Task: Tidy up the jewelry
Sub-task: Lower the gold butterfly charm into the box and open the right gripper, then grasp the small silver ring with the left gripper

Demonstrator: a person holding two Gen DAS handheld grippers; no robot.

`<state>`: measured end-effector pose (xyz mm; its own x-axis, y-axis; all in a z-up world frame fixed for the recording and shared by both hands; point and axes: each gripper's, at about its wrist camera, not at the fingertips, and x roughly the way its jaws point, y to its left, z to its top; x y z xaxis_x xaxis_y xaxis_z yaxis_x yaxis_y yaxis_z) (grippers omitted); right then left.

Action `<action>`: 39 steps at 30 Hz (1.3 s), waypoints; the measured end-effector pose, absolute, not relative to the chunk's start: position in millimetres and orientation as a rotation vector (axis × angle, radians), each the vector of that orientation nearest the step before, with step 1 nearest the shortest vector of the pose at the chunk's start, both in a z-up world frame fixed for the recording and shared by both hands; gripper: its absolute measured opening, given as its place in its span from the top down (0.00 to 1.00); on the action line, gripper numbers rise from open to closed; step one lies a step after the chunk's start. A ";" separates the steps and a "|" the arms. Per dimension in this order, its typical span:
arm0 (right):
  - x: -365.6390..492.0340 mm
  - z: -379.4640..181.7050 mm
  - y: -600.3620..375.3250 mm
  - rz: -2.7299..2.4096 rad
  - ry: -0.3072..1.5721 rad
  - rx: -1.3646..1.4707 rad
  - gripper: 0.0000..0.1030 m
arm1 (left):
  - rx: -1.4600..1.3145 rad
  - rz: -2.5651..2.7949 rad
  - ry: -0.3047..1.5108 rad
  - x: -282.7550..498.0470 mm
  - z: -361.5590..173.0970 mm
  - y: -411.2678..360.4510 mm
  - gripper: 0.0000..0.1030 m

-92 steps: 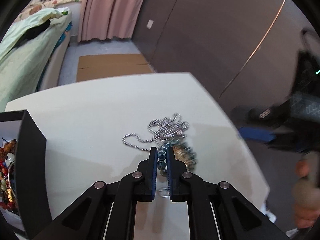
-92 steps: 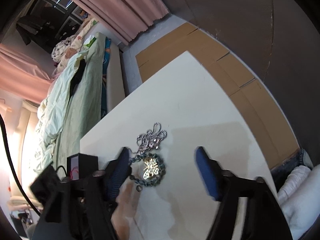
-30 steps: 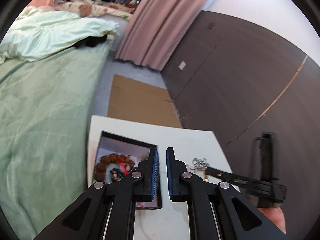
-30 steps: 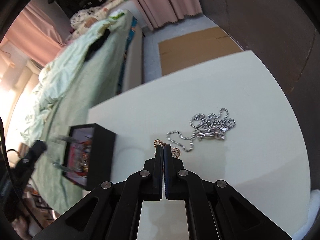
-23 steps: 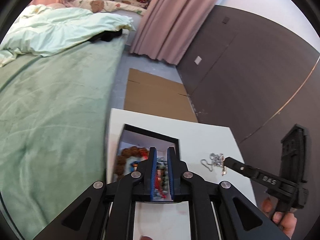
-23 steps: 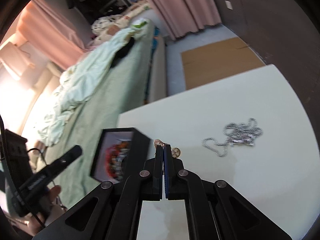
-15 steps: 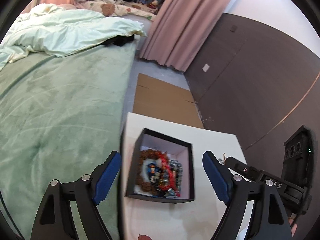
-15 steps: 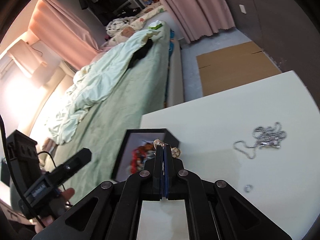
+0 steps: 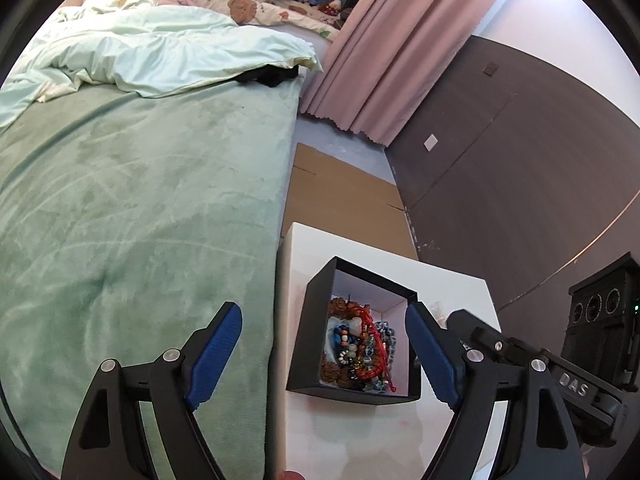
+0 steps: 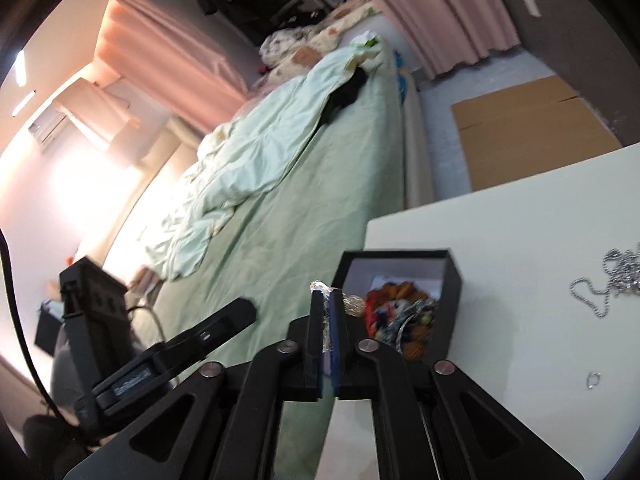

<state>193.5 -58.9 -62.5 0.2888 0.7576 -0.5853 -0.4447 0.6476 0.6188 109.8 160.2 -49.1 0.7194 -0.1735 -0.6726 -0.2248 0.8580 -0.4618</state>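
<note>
White table (image 9: 384,436) beside green bed (image 9: 140,208); left jaws spread wide, right jaws just parting, grip unclear.

White desk (image 10: 520,240). An open black box (image 10: 454,292) filled with beaded jewelry stands near the desk's corner beside the bed. A silver chain (image 10: 612,284) and a small ring (image 10: 593,380) lie well apart from it.
</note>
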 end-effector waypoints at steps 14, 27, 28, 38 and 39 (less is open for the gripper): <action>187.1 -47.9 -133.1 0.678 0.922 0.378 0.22 | -0.518 -0.045 0.735 117.1 -40.7 121.7 0.03; 193.4 -46.5 -197.3 0.545 0.958 0.390 0.04 | -0.408 -0.157 0.758 120.3 -40.2 60.3 0.03; 192.1 -45.2 -198.6 0.538 0.954 0.371 0.04 | -0.396 -0.166 0.762 120.3 -40.5 55.5 0.03; 190.5 -50.8 -233.7 0.469 0.994 0.307 0.04 | -0.299 -0.286 0.846 122.6 -59.4 7.4 0.24; 190.4 -51.3 -238.1 0.462 0.997 0.303 0.04 | -0.295 -0.290 0.852 123.6 -61.7 4.7 0.26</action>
<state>190.4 -238.1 -51.3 0.4586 0.5037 -0.7321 -0.2332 0.8632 0.4478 123.6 4.7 -61.7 0.6242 -0.3655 -0.6905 0.1323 0.9205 -0.3676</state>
